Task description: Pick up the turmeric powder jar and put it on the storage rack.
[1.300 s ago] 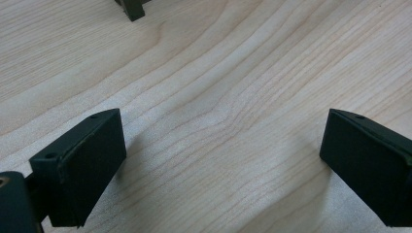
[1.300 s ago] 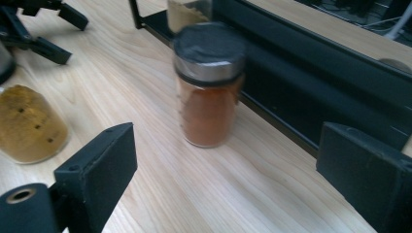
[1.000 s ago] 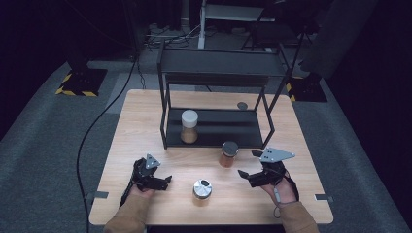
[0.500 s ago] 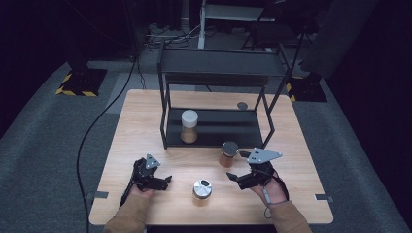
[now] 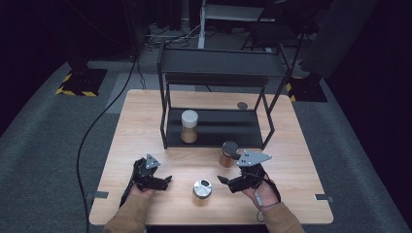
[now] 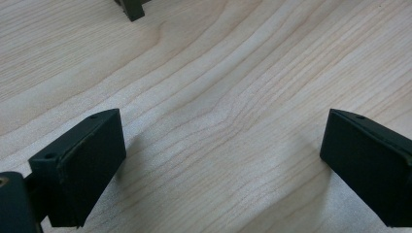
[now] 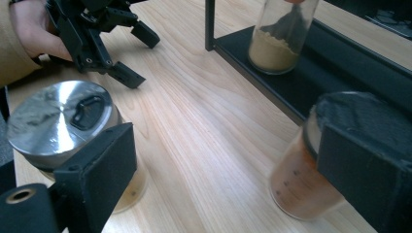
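Here, from the high view: right tool (image 5: 227, 182) held low over the pale wooden tabletop (image 5: 301, 165), jaws spread wide and pinching nothing, tips aimed at the short glass jar with the shiny metal lid (image 5: 202, 190) just beside them. Tall glass jar with a dark lid and rust-orange contents (image 5: 227, 154) standing just behind that tool, near the black metal two-tier rack (image 5: 216, 127). On the rack's lower shelf, a glass jar with a white lid and tan powder (image 5: 189, 126). Left tool (image 5: 164, 180) near the front edge, left of the metal-lidded jar, jaws parted and empty.

From the left gripper view: left tool (image 6: 221, 160) gaping over bare wood grain, nothing between the jaws.

From the right gripper view: right tool (image 7: 228, 170) wide open, metal-lidded jar (image 7: 63, 121) behind one jaw, orange-filled jar (image 7: 296, 182) behind the other, neither clamped. Left tool (image 7: 137, 56) farther off, likewise open.
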Demonstrator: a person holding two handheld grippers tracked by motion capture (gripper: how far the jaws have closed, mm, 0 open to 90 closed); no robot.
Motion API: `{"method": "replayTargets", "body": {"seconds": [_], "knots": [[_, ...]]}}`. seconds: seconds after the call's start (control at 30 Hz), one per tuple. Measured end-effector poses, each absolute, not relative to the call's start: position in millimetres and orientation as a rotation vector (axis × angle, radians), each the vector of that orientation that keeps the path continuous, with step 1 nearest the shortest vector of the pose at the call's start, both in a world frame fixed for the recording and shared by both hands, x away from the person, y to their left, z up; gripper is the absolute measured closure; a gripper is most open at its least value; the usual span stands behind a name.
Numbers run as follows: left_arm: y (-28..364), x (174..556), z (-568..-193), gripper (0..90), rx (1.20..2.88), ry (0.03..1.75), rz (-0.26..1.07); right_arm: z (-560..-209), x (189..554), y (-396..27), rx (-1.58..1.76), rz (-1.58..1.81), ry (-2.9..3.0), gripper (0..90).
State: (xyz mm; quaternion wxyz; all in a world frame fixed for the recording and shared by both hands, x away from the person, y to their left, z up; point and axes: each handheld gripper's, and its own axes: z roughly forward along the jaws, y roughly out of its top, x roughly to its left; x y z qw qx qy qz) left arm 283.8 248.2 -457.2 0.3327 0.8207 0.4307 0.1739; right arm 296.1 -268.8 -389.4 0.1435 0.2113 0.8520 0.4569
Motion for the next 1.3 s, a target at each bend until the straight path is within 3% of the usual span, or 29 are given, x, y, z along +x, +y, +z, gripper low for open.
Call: {"method": "replayTargets", "body": {"seconds": [1.3], "knots": [[248.3, 284.0, -457.5, 1.9, 2.142, 1.125, 0.452, -387.5, 267.5, -225.1, 0.553, 1.391, 2.499, 6.2]]}}
